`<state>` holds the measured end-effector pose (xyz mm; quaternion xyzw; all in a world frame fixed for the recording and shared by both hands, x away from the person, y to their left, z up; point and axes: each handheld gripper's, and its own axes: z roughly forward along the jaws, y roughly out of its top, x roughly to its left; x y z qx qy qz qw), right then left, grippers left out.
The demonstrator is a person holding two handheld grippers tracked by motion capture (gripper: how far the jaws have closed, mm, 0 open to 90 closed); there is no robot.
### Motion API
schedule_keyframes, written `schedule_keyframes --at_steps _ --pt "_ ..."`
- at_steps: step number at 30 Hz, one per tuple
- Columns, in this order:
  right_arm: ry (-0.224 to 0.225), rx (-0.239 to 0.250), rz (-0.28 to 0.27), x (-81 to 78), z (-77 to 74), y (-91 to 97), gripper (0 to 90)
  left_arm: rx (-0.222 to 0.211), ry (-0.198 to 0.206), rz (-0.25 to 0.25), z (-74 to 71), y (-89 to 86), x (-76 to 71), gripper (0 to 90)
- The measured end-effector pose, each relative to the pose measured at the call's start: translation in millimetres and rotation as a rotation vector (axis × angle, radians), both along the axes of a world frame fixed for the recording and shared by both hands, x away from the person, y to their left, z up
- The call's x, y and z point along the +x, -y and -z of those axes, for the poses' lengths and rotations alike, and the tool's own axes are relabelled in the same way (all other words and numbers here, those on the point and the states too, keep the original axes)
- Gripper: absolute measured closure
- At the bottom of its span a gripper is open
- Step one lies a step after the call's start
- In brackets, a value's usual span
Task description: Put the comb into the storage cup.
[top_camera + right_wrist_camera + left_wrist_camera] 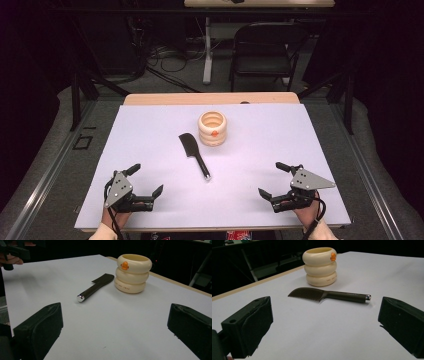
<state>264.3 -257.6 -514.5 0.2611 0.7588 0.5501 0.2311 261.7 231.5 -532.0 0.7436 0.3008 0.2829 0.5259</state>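
A dark cleaver-shaped knife [194,154] lies flat on the white mat [150,130], blade toward the far side, metal-capped handle end pointing near. Just beyond it stands a cream ribbed holder [212,128] made of three stacked rings with a small orange mark. My left gripper [147,180] rests at the near left of the mat, jaws wide open and empty. At the near right sits my right gripper [274,179], also open with nothing between its jaws. The knife [329,295] and holder [320,266] lie ahead of the left jaws. From the right gripper view the knife [96,286] and holder [132,272] sit ahead too.
The mat covers a wooden table [210,98]. Behind the table stand a black chair [262,50], a white desk leg [207,50] and loose cables on the floor. Metal rails run along both sides of the table.
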Motion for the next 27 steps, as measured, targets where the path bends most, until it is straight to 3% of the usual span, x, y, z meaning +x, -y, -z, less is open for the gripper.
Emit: schedule_keyframes --at_steps 27 --pt "-0.007 -0.016 0.008 3.1 1.6 -1.7 0.0 0.009 -0.002 0.043 -0.5 25.6 19.9 0.0"
